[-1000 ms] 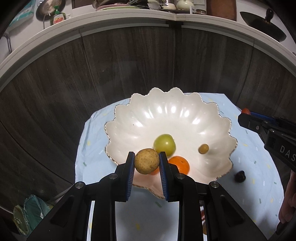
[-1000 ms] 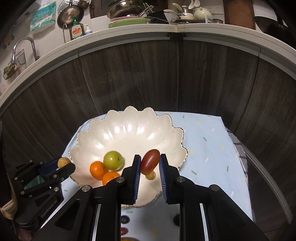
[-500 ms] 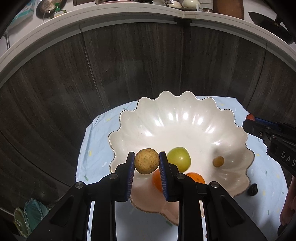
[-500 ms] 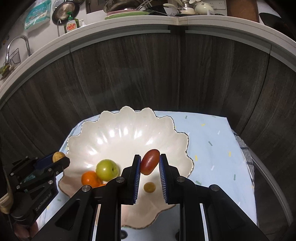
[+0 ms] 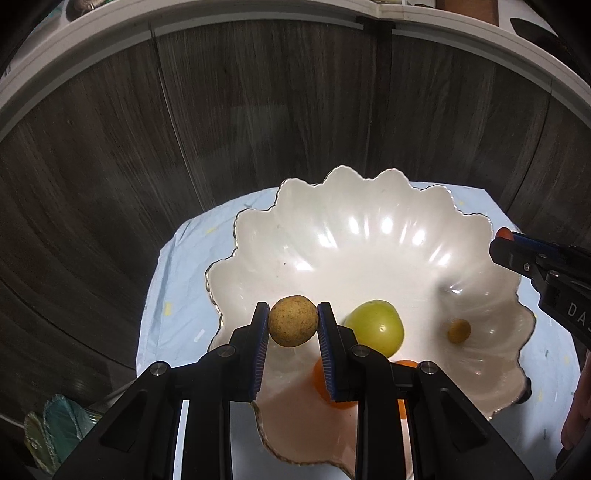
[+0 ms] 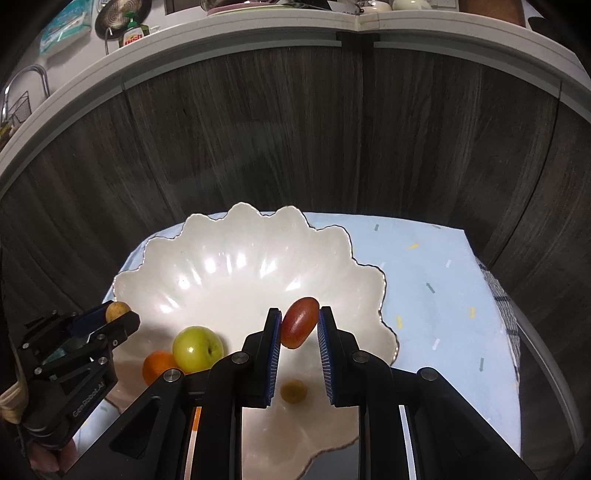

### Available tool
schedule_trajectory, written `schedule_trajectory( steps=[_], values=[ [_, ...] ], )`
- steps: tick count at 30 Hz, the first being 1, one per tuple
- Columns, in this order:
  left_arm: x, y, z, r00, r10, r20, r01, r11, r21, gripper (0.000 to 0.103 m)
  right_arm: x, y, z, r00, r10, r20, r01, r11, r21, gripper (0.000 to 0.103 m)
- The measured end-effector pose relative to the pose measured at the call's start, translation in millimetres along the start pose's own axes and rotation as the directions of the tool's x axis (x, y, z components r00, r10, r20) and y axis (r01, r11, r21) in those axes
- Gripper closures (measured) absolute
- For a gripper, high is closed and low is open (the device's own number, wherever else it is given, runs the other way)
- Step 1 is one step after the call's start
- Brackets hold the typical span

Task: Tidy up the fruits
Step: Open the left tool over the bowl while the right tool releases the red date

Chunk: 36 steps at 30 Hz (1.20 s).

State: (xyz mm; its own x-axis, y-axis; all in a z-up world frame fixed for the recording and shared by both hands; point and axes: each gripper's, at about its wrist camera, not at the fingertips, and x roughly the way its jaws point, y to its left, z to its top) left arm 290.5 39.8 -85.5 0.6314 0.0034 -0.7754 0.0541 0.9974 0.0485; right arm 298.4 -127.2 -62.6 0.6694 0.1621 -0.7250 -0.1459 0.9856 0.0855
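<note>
Dark wood-grain cabinet fronts (image 6: 295,147) curve behind a worktop covered by a pale blue cloth (image 6: 436,295) with small confetti marks; at 11 o'clock of the right wrist view a green dish-soap bottle (image 6: 132,35) stands on the upper counter, its red label too blurred to read. On the cloth sits a white scalloped bowl (image 5: 369,236) holding a green apple (image 5: 376,328), an orange (image 6: 157,367) just beside it and a small yellowish fruit (image 5: 459,331) apart at 3 o'clock of the apple. The left hand-held gripper (image 5: 293,322) is clamped on a round speckled tan fruit (image 5: 293,320), held above the bowl's near rim at 6 o'clock. The right hand-held gripper (image 6: 299,325) grips an oval red fruit (image 6: 300,322), tilted, over the bowl's right half. In the right wrist view the left tool's body reads "GenRobot.AI"; in the left wrist view the right tool at 3 o'clock shows the letters "DA", the rest cut off
</note>
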Motion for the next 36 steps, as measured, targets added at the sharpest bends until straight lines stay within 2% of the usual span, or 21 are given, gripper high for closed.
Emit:
schedule_trajectory(
  steps=[9,11,13,15,16,18,21,28,36],
  values=[
    [16.1,0.4,-2.5,0.999,-0.012,-0.03,0.012,1.0,0.001,0.076,14.7,1.2,0.6,1.0,0.013,-0.027,-0.013,1.0,-0.008,0.082],
    [17.2,-0.4,-2.5,0.999,-0.014,-0.034,0.014,1.0,0.005,0.069,15.3,1.4,1.0,0.999,0.019,-0.03,-0.019,1.0,-0.009,0.081],
    [15.7,-0.8,-1.9,0.999,-0.015,-0.03,0.015,1.0,0.003,0.053,15.6,1.3,1.5,0.999,0.017,-0.028,-0.017,1.0,-0.009,0.081],
    [13.8,-1.1,-1.7,1.0,-0.014,-0.024,0.014,1.0,0.001,0.048,15.6,1.3,1.8,0.999,0.016,-0.029,-0.016,1.0,-0.009,0.079],
    [13.3,-1.3,-1.8,1.0,-0.01,-0.024,0.01,1.0,0.002,0.048,15.6,1.2,1.9,1.0,0.01,-0.03,-0.01,1.0,-0.01,0.078],
    [12.3,-1.6,-2.3,1.0,-0.008,-0.027,0.008,1.0,0.004,0.046,12.7,0.7,1.7,1.0,0.001,-0.022,-0.001,1.0,-0.008,0.062],
    [8.0,-1.5,-3.1,1.0,-0.001,-0.019,0.001,1.0,0.005,0.039,6.8,1.5,1.8,1.0,-0.011,-0.005,0.011,1.0,-0.011,0.052],
    [-6.6,-0.8,-3.6,1.0,0.006,0.0,-0.006,1.0,-0.001,0.029,-6.4,2.4,2.2,1.0,-0.013,0.017,0.013,1.0,-0.01,0.044],
    [-26.9,-3.7,-7.7,1.0,0.008,0.023,-0.008,1.0,-0.002,0.029,-27.3,3.5,1.1,0.999,-0.013,0.042,0.014,1.0,-0.008,0.044]
  ],
)
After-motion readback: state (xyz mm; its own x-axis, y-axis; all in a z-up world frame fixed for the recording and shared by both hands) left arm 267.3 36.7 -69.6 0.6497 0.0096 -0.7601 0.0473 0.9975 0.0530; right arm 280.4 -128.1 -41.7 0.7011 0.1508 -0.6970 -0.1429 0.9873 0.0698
